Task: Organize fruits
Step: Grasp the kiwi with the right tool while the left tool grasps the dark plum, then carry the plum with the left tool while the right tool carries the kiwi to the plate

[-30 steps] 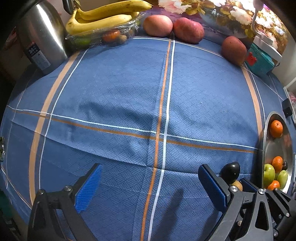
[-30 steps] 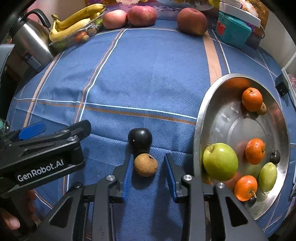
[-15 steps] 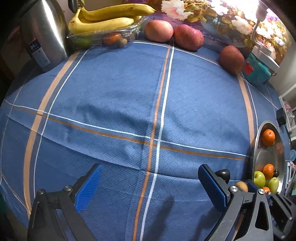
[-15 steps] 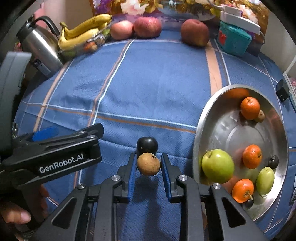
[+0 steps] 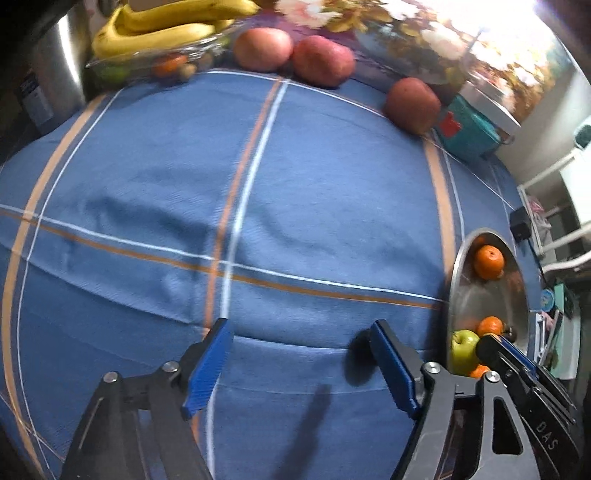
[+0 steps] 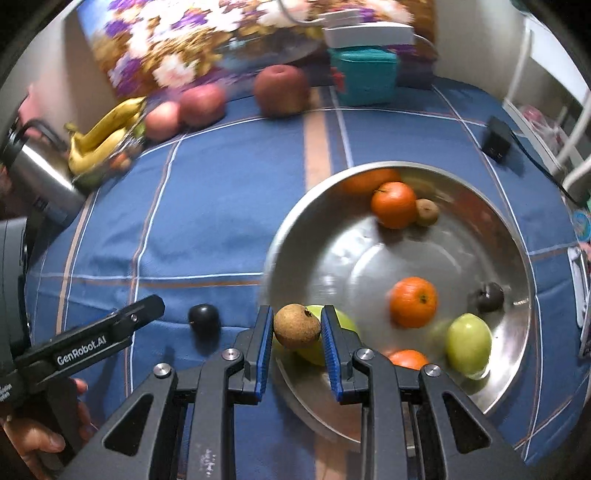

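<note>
Now a small brown round fruit [image 6: 297,326] is clamped between the right gripper [image 6: 297,347] pads, above the near rim of the steel bowl [image 6: 480,387]; open bowl floor lies just beyond. Left of the bowl, the left gripper [image 5: 301,363] is closing on nothing, beside a dark fruit [image 6: 203,317].

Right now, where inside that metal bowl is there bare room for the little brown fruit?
The round steel bowl is bare in its middle, between the far orange mandarin and the central mandarin. Its near edge, around the green apples, is crowded.

Blue cloth [image 5: 314,192] lies open mid-table; apples [image 5: 325,59] and bananas [image 5: 162,26] line the far edge
</note>
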`<state>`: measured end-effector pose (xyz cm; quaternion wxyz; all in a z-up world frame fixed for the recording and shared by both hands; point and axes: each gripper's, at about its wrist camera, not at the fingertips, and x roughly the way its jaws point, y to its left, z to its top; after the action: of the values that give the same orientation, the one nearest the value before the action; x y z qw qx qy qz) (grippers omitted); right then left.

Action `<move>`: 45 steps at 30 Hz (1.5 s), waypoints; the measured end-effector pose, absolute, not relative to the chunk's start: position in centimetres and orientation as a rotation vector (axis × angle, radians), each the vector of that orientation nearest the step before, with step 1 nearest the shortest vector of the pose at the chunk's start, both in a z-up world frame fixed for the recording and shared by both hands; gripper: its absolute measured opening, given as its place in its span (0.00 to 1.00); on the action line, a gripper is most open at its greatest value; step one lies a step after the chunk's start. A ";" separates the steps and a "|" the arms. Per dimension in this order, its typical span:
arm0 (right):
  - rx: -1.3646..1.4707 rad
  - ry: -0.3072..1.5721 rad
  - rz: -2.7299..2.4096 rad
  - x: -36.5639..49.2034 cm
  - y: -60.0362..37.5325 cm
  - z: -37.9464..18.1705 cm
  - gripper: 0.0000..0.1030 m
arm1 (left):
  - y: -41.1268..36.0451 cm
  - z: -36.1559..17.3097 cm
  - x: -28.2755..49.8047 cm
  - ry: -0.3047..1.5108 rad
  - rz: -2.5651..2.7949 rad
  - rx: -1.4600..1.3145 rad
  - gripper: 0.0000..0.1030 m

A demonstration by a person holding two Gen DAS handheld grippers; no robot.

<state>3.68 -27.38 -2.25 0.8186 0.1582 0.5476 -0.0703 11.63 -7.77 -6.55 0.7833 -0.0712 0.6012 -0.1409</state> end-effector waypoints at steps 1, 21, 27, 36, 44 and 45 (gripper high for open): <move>0.344 1.166 -0.152 3.6 -27.5 -2.2 0.26 | -8.2 -6.5 11.6 1.296 -0.309 -0.143 0.73; 0.342 1.149 -0.129 3.4 -27.6 -1.6 0.26 | -13.6 -6.8 11.4 1.294 -0.430 -0.092 0.38; 0.342 1.151 -0.129 3.3 -27.5 -1.6 0.26 | -14.8 -7.6 11.5 1.305 -0.432 -0.070 0.34; 0.342 1.149 -0.130 3.3 -27.5 -1.6 0.26 | -14.9 -7.7 11.4 1.309 -0.440 -0.068 0.27; 0.344 1.140 -0.124 3.3 -27.6 -1.2 0.26 | -13.6 -6.4 11.1 1.282 -0.462 -0.077 0.27; 0.345 1.139 -0.123 3.3 -27.6 -1.1 0.26 | -13.6 -6.2 11.1 1.278 -0.464 -0.079 0.27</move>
<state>3.25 -27.58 -1.15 0.8263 0.1626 0.5361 -0.0579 11.10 -13.57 -6.21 0.7771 -0.0365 0.5906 -0.2144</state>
